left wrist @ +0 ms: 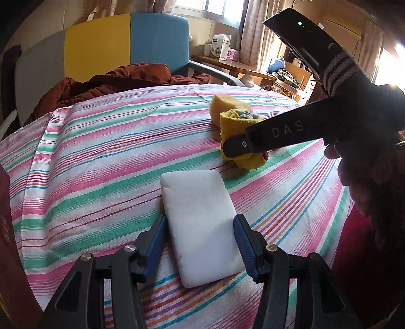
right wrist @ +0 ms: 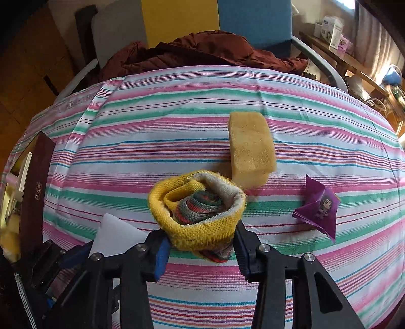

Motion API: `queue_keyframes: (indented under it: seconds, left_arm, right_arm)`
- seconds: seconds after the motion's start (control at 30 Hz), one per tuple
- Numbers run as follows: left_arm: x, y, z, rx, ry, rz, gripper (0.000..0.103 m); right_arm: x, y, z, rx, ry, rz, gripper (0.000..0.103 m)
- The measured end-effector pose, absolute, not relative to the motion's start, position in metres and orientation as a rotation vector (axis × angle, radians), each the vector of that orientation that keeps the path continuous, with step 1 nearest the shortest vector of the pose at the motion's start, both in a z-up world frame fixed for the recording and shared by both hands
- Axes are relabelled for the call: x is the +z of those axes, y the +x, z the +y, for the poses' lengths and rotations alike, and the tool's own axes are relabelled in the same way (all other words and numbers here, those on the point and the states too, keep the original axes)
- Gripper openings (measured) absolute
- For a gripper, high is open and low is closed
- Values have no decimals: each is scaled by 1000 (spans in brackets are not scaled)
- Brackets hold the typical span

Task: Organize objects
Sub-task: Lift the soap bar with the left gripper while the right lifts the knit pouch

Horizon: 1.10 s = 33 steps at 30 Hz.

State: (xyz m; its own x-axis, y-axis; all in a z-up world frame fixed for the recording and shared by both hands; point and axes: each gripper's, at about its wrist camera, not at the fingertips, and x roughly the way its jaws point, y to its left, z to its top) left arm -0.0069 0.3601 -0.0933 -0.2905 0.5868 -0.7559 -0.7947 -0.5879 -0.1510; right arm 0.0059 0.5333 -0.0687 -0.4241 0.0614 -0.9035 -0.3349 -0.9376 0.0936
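The left gripper (left wrist: 200,243) straddles the white pad (left wrist: 200,227), fingers at its long sides — contact unclear. Beyond the pad, the right gripper (right wrist: 201,249) clasps the rolled sock (right wrist: 197,215), sponge (right wrist: 250,149) behind it.

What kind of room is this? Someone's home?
Most likely a lived-in home. A table under a striped cloth has a colourful chair pulled up with a brown jacket dumped on it, and behind stand curtained windows.

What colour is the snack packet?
Purple, with a cartoon figure; snack packet shows best in the right wrist view.
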Motion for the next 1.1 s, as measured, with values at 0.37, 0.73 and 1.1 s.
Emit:
queue_keyframes:
  seconds: [0.37, 0.73, 1.1]
  left_arm:
    - [-96, -4, 362, 1994, -992, 329, 58]
    - [-95, -3, 361, 1996, -989, 328, 58]
    - [-94, -3, 362, 1993, -1005, 325, 54]
  right_arm:
    - [-67, 5, 533, 2435, -1526, 332, 45]
    - [-66, 5, 533, 2442, -1510, 326, 45]
    - [-59, 6, 529, 2490, -1474, 335, 45]
